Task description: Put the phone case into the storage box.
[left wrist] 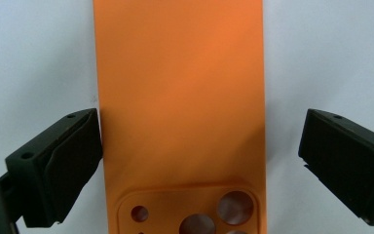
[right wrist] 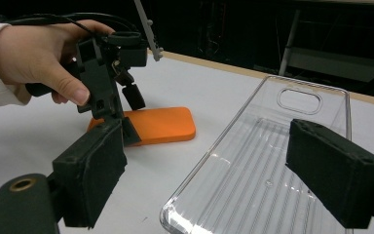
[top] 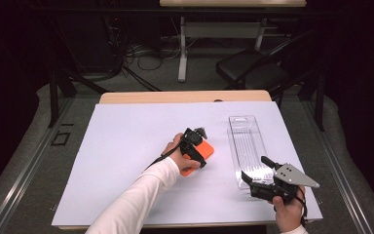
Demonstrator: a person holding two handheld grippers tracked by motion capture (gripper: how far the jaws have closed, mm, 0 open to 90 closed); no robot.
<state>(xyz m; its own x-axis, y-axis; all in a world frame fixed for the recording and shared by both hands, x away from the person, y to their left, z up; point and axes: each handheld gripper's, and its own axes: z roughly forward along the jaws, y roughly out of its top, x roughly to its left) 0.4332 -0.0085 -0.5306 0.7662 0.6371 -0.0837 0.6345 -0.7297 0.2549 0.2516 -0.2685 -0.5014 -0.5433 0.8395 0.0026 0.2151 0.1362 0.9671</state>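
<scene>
An orange phone case (top: 198, 157) lies flat on the white mat, back up, its camera cutouts (left wrist: 209, 212) toward the left gripper. My left gripper (top: 195, 142) points down over it with its jaws open astride the case (left wrist: 180, 97); one pad (left wrist: 58, 165) is at the case's edge, the other (left wrist: 345, 165) stands clear of it. A clear plastic package tray (top: 247, 146) lies to the right. My right gripper (top: 254, 168) is open at the tray's near end (right wrist: 253, 175), with nothing pressed between its pads. In the right gripper view the left gripper (right wrist: 129, 114) stands over the case (right wrist: 163, 124).
The white mat (top: 126, 146) covers most of the wooden table (top: 185, 96). Beyond the far edge are a black chair (top: 251, 68), a table leg (top: 182, 48) and cables on the floor. Bare mat stretches to the left of the case.
</scene>
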